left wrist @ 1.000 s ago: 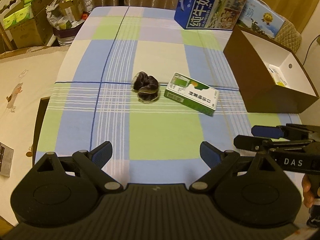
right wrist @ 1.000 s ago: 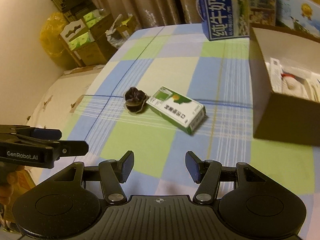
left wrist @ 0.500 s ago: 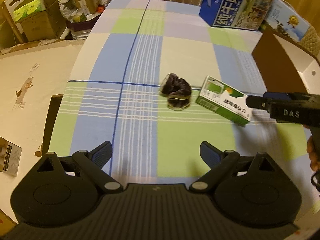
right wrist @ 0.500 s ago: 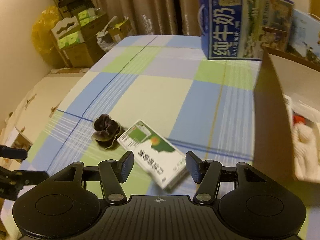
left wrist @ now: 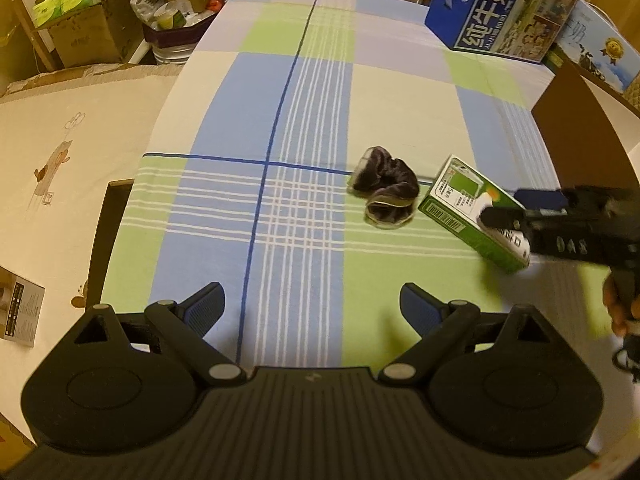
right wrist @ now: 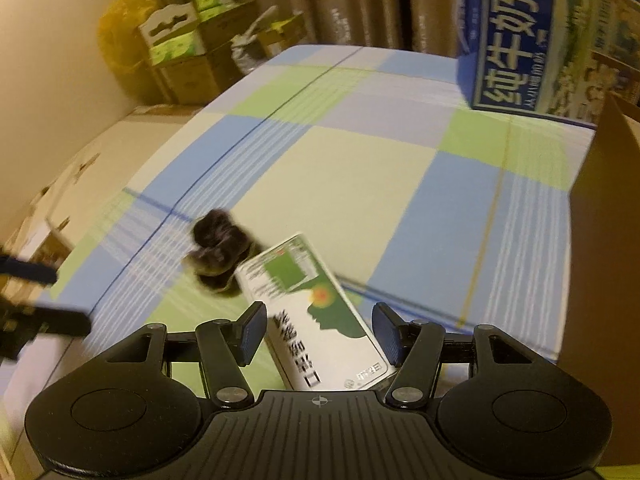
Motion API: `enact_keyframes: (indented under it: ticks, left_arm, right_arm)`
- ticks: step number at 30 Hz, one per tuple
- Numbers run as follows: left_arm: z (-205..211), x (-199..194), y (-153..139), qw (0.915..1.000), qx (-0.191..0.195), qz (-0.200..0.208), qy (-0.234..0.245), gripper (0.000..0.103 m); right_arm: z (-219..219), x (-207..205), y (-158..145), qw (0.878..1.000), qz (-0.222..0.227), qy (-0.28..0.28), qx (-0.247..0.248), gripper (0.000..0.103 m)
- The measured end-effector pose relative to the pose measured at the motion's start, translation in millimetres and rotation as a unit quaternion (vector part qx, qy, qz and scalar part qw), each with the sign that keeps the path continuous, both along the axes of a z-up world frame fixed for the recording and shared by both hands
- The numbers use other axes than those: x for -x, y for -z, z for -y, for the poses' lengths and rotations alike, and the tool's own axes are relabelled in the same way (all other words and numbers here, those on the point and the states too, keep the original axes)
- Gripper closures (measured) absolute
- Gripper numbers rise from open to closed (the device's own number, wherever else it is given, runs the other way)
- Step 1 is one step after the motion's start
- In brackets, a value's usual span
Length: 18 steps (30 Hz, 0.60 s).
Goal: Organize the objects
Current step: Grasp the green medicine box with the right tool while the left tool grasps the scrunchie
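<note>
Right wrist view: right gripper [right wrist: 318, 334] spread, straddling the green box [right wrist: 316, 312].
Beside box: dark scrunchie [left wrist: 386, 190], touching.
Left gripper [left wrist: 312, 306]: spread, empty.
Far end: milk carton [left wrist: 504, 8].

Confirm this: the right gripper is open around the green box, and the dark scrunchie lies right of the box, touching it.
One thing is wrong: the scrunchie lies left of the green box, not right. The right wrist view shows it, and the left wrist view agrees. The rest holds: the right gripper is open with a finger on either side of the box, and the scrunchie appears to touch the box's far corner.
</note>
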<state>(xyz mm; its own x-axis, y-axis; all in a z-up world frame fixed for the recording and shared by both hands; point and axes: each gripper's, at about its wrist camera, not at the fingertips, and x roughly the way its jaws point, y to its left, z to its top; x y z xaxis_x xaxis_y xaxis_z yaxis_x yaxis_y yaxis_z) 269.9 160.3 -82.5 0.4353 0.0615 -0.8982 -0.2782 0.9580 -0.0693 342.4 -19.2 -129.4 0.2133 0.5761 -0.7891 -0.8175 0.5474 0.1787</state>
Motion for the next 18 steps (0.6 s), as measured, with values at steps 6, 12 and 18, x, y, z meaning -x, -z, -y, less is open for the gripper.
enact_keyframes:
  ticks: [6, 12, 18]
  left_arm:
    - [-3, -9, 5, 1.0000, -0.001, -0.001, 0.002, 0.011]
    - [-2, -19, 11, 0.9999, -0.005, 0.004, 0.015, 0.011]
    - [-1, -35, 19, 0.9993, -0.008, 0.012, 0.034, 0.011]
  right_arm:
    - [-16, 28, 8, 0.998, 0.032, -0.048, 0.034, 0.043]
    - [-25, 36, 22, 0.995, 0.058, -0.043, 0.066, 0.043]
    - [-13, 31, 21, 0.996, 0.067, -0.002, 0.065, 0.046]
